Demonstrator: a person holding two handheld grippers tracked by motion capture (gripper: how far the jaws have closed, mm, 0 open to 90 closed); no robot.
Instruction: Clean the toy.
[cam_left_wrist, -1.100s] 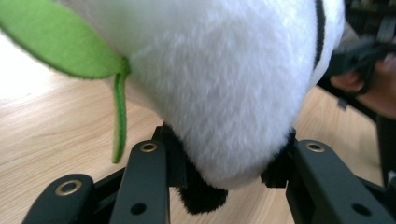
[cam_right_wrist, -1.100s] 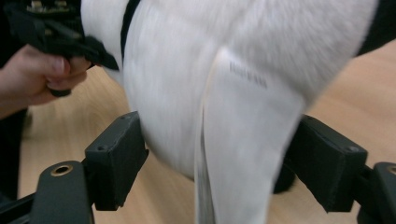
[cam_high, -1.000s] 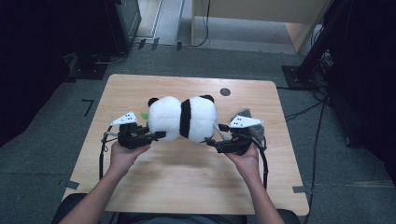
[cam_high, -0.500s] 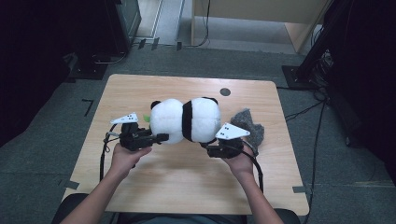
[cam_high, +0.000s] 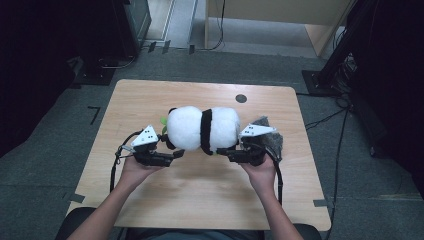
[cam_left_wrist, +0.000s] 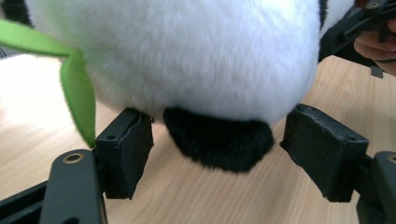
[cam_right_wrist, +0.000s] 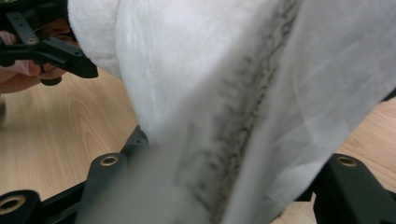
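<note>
Between both grippers, the panda plush (cam_high: 202, 129) lies at the left gripper's (cam_high: 176, 154) 2 o'clock, its just-opened jaws loose around a black paw (cam_left_wrist: 219, 142), while the right gripper (cam_high: 223, 151) has been closing on thin grey fabric (cam_right_wrist: 261, 121).

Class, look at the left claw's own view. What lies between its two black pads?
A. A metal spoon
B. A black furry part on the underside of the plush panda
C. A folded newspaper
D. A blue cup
B: in the left claw view a black furry part of the white plush panda sits between the pads, which stand apart from it.
</note>
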